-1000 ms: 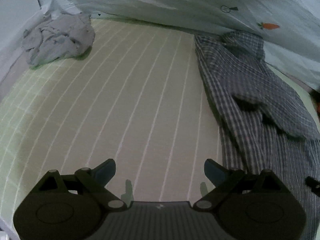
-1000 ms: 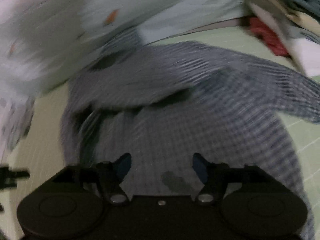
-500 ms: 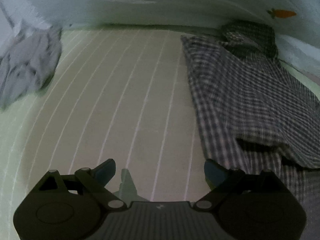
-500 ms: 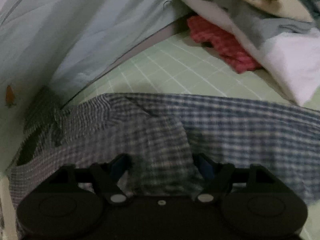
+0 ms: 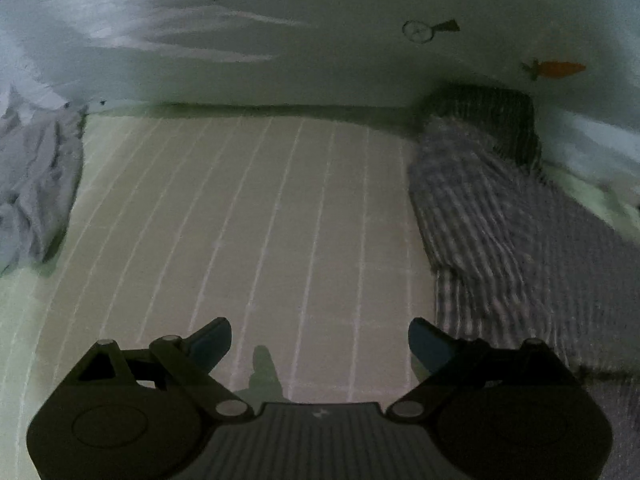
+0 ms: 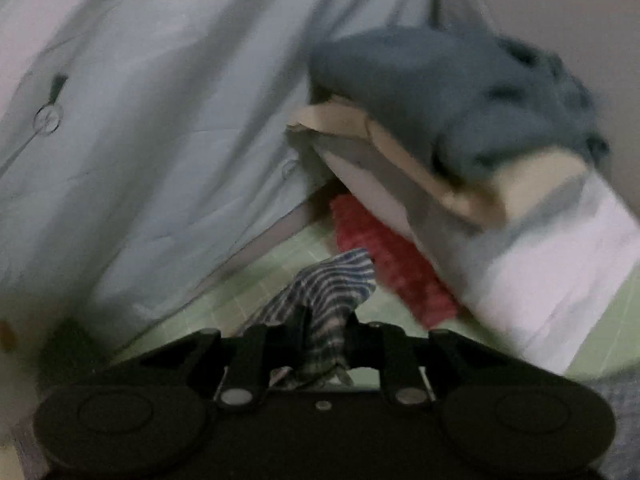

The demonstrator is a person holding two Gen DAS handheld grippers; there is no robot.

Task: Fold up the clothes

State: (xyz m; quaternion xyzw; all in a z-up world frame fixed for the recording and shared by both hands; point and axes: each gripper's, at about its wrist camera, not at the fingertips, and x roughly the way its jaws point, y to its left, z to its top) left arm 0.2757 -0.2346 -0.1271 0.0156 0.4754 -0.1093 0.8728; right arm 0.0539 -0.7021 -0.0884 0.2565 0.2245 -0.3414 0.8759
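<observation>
A blue-and-white checked shirt [image 5: 512, 240] lies on the pale green grid-lined bed sheet [image 5: 280, 220], at the right of the left wrist view. My left gripper [image 5: 320, 342] is open and empty, low over the bare sheet just left of the shirt's edge. My right gripper [image 6: 324, 328] is shut on a fold of the checked shirt [image 6: 328, 280], which sticks up between its fingers.
A crumpled grey garment [image 5: 36, 184] lies at the far left of the sheet. A light blue printed quilt [image 5: 320, 40] runs along the back. A stack of clothes [image 6: 460, 128] with a red garment [image 6: 384, 264] under it stands right of my right gripper.
My right gripper has closed on the shirt fabric and swung toward the clothes pile. The shirt's near edge has shifted and bunched. My left gripper has stayed open and moved forward slightly.
</observation>
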